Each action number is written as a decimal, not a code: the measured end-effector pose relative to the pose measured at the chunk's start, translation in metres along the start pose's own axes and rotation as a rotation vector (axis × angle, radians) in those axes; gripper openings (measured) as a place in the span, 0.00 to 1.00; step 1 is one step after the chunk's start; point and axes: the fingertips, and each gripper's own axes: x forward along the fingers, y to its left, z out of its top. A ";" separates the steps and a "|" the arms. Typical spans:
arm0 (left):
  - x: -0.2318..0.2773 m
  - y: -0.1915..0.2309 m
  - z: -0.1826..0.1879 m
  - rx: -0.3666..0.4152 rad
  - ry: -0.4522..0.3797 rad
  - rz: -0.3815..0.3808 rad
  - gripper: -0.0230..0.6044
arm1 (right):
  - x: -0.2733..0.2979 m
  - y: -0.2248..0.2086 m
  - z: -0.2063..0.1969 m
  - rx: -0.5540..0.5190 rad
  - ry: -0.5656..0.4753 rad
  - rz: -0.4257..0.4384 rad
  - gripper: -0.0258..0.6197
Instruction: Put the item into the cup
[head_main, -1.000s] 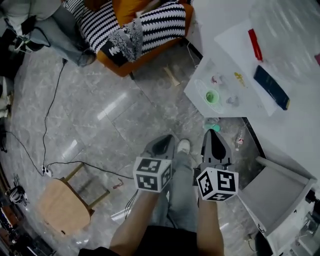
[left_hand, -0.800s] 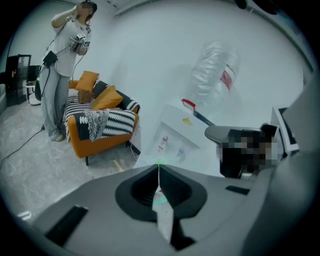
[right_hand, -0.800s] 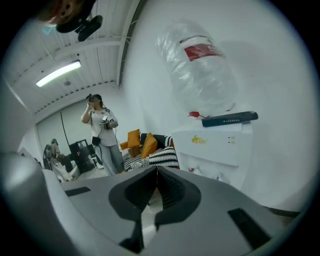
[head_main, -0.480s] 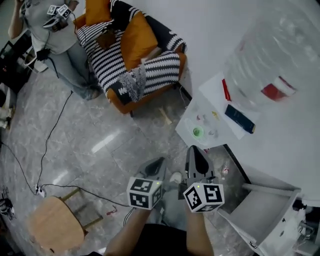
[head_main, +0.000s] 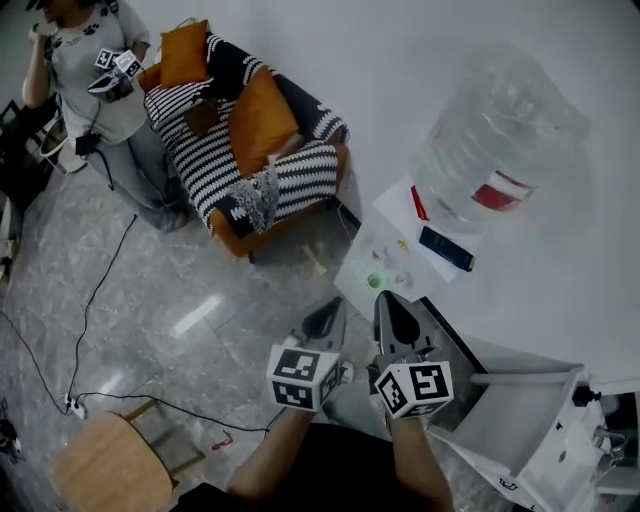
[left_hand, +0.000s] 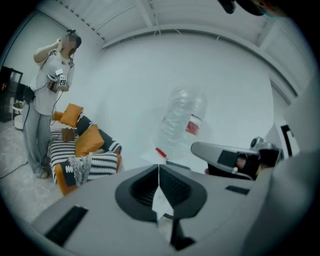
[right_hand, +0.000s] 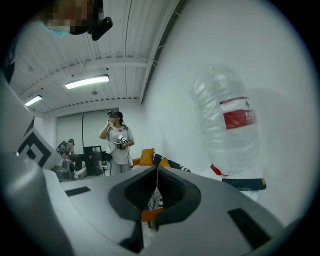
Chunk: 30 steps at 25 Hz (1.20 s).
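Grey marbled floor (head_main: 150, 300) fills most of my head view, with a black cable (head_main: 95, 290) trailing across it. To the right stands a white table (head_main: 560, 290). At the top there is a black-and-white striped sofa (head_main: 240, 170) with orange cushions. A big clear water bottle (head_main: 490, 150) with a red label stands on the table. A person (head_main: 95, 90) stands beside the sofa at the far left, holding another marker cube. An open white bin (head_main: 520, 420) sits at the lower right, just below the table edge, and a wooden stool (head_main: 105, 465) stands on the floor at the lower left.

Both of my grippers hang side by side over the floor, short of the table corner. The left gripper (head_main: 335, 308) has its jaws closed tip to tip with nothing between them, and its own view (left_hand: 158, 167) shows the same. The right gripper (head_main: 384, 300) is likewise pressed together and empty, as its own view (right_hand: 157, 172) confirms.

On the table corner, a dark blue flat case (head_main: 446, 248) and a red pen (head_main: 418, 203) lie on a white sheet near the bottle. The green cup (head_main: 376, 281) stands near the table's edge, just ahead of the right gripper. A few small items (head_main: 404, 277) lie beside the cup, outside it, too small for me to identify.
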 end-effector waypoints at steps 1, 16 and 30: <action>-0.001 -0.006 0.013 0.016 -0.028 -0.011 0.06 | -0.001 -0.002 0.007 -0.022 0.000 -0.010 0.06; -0.019 -0.067 0.093 0.291 -0.220 -0.065 0.06 | -0.028 -0.003 0.054 -0.250 -0.050 -0.077 0.06; -0.026 -0.069 0.081 0.274 -0.218 -0.085 0.06 | -0.034 0.013 0.046 -0.197 -0.047 -0.019 0.06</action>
